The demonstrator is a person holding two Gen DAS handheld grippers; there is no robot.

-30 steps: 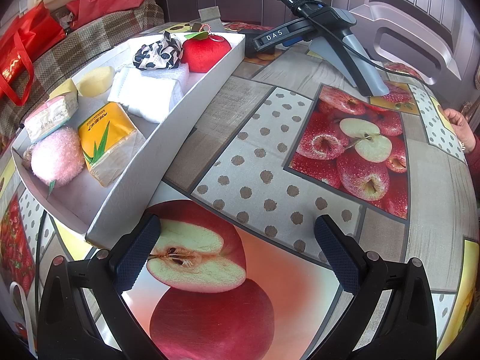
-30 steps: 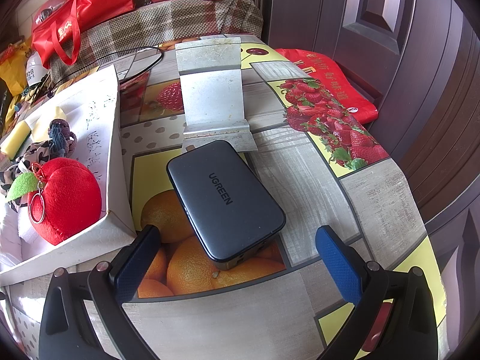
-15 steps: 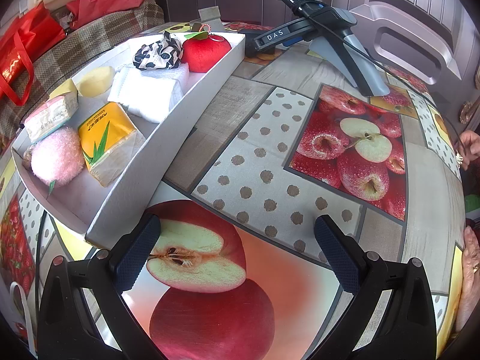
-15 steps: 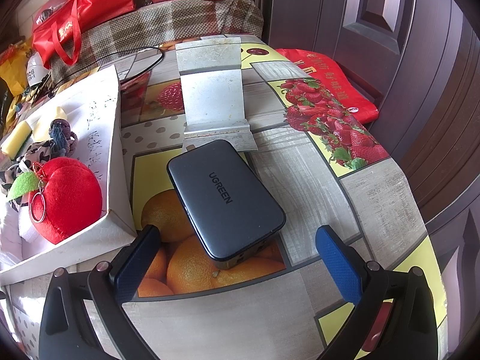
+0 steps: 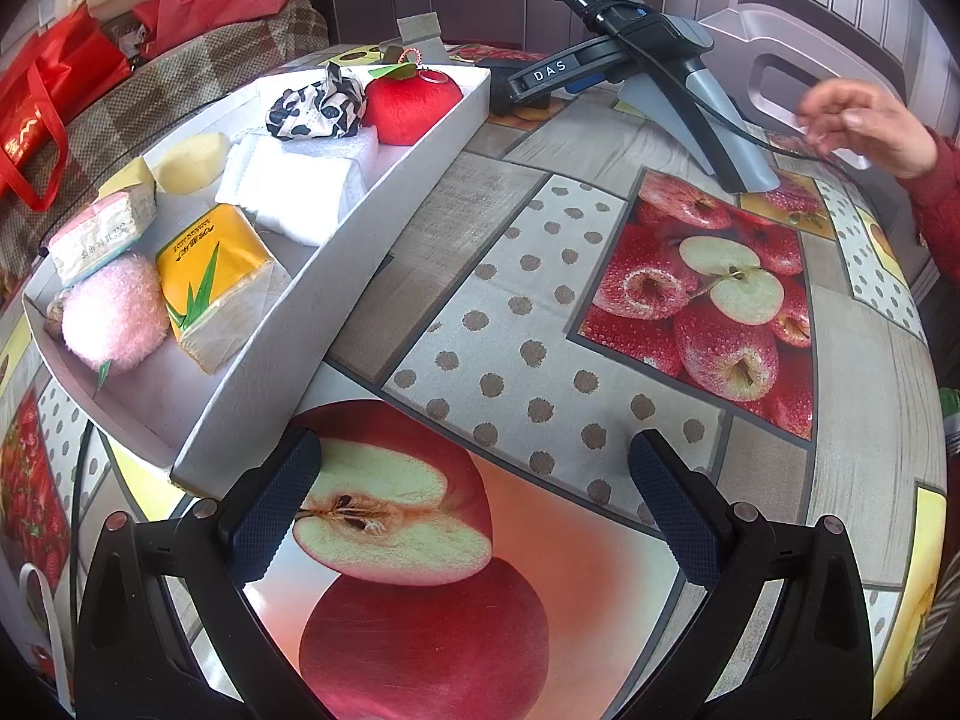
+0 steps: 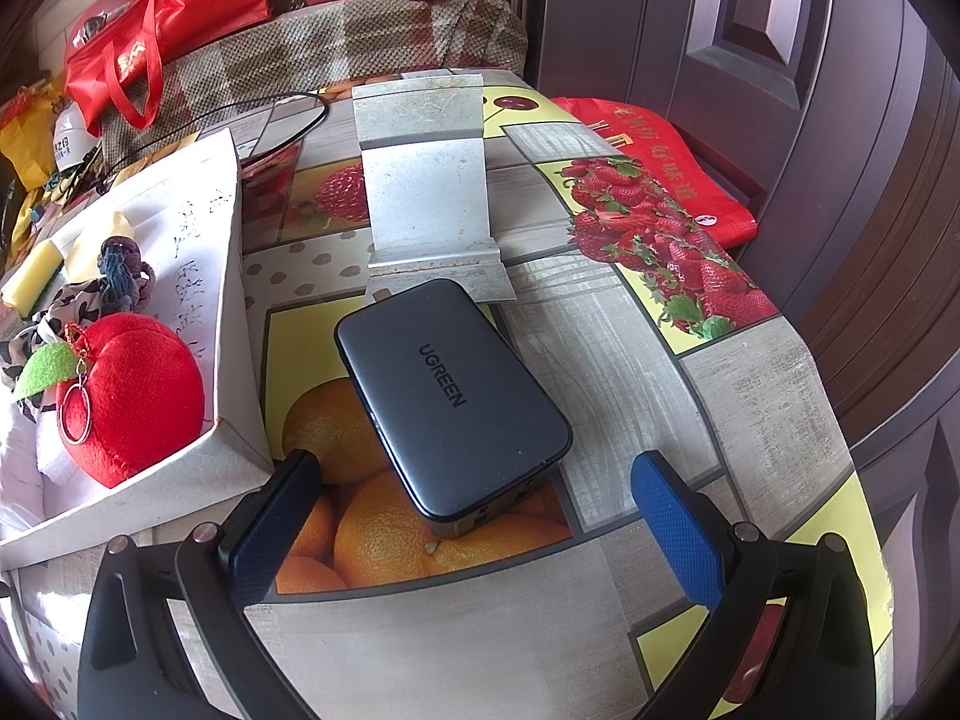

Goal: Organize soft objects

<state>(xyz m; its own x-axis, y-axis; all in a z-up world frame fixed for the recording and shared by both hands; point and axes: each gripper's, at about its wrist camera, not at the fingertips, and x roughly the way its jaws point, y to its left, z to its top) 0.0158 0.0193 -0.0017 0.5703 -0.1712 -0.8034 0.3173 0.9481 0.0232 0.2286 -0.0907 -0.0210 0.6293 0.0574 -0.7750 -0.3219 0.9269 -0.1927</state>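
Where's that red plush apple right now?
The red plush apple sits in the far corner of the white box, beside the black-and-white scrunchie; the right wrist view shows it at lower left.

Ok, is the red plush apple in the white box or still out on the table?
In. The red plush apple sits inside the white box at its far corner, beside the spotted cloth.

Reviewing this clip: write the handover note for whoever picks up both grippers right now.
Left gripper: open, empty, over the tablecloth beside the white tray.
Right gripper: open, empty, by the grey power bank.
In the tray: red plush apple, spotted scrunchie, white cloth, yellow tissue pack, pink puff, sponges.
Done: no soft item outside the tray.
Left: seemingly nothing. A hand hovers nearby.
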